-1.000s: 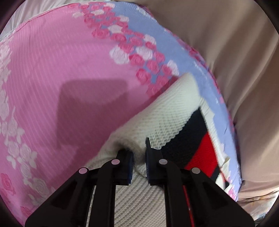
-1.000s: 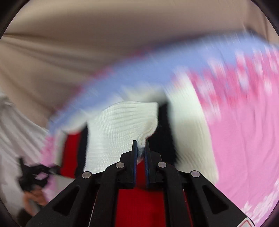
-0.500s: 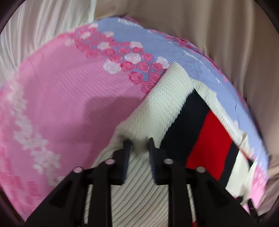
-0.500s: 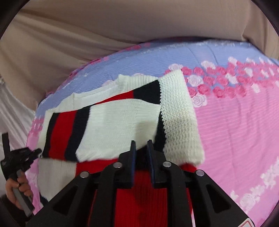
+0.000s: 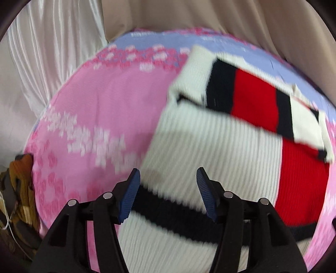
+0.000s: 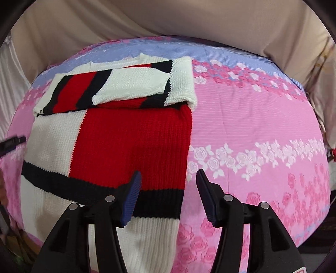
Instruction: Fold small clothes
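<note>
Right claw (image 6: 168, 194) is seen spread wide, nothing pinched, held over the sweater's (image 6: 130, 145) right edge; left claw (image 5: 167, 194) likewise spread and empty over the white ribbed part. Sweater (image 5: 220, 151), knit in white, red and black, is laid flat on the pink rose-print bedspread (image 6: 252, 130), sleeves folded across its far end near the blue border. Beige curtain (image 6: 168, 19) is seen behind.

Left claw (image 5: 167, 189), right claw (image 6: 168, 192): black plastic arms, blue ribbed pads, silver round screws.
</note>
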`<state>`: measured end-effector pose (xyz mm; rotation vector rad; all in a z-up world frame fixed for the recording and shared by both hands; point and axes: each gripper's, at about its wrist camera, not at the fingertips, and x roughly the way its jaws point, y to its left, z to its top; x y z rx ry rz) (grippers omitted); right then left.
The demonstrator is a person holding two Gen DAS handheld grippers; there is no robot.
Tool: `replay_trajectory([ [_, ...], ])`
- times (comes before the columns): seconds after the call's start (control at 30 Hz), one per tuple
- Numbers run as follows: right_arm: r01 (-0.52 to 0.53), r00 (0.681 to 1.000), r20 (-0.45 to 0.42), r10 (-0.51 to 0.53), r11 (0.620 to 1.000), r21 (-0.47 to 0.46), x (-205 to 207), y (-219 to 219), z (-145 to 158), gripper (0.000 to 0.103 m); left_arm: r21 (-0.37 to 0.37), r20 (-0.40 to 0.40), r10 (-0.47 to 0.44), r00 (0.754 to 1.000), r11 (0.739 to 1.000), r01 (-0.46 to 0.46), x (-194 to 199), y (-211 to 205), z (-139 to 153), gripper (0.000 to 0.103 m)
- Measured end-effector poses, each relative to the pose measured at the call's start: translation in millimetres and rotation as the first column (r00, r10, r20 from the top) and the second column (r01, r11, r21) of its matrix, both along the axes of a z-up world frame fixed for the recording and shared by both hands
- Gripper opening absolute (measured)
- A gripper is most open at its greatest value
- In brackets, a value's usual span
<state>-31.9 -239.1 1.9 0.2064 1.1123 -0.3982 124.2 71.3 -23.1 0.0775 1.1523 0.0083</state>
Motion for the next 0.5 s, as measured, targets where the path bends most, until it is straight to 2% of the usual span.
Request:
replay_trajectory([
  [0.07, 0.005, 1.0, 0.009, -0.005, 1.0, 0.028, -8.5, 2.4, 0.8, 0.056, 0.015, -0.003, 0.009, 1.0, 1.0, -0.009, -17.0, 3.5, -1.1, 0.054],
  [0.17, -0.052, 0.999, -0.002, 0.052, 0.996, 0.07, -13.3, 4.4, -4.4, 0.056, 0.038, 0.007, 0.079, 0.997, 0.996, -0.079, -40.0, 12.4, -0.6, 0.063],
  [0.27, -0.107, 0.994, -0.023, 0.109, 0.991, 0.081, -16.8, 6.0, -9.2, 0.056, 0.008, -0.02, 0.165, 0.986, 0.986, -0.165, -63.2, 24.1, -7.8, 0.063],
  [0.33, -0.128, 0.991, -0.022, 0.13, 0.989, 0.074, -20.5, 8.4, -10.5, 0.056, 0.025, -0.05, 0.174, 0.983, 0.985, -0.173, -73.3, 26.6, -16.8, 0.063],
  [0.4, -0.13, 0.991, -0.023, 0.132, 0.988, 0.089, -24.8, 9.1, -14.0, 0.056, 0.04, -0.044, 0.176, 0.983, 0.984, -0.174, -82.7, 30.3, -18.7, 0.064],
  [0.5, -0.132, 0.991, -0.025, 0.135, 0.985, 0.111, -29.5, 12.4, -18.2, 0.056, 0.043, -0.051, 0.184, 0.982, 0.982, -0.182, -90.9, 39.9, -22.6, 0.073],
])
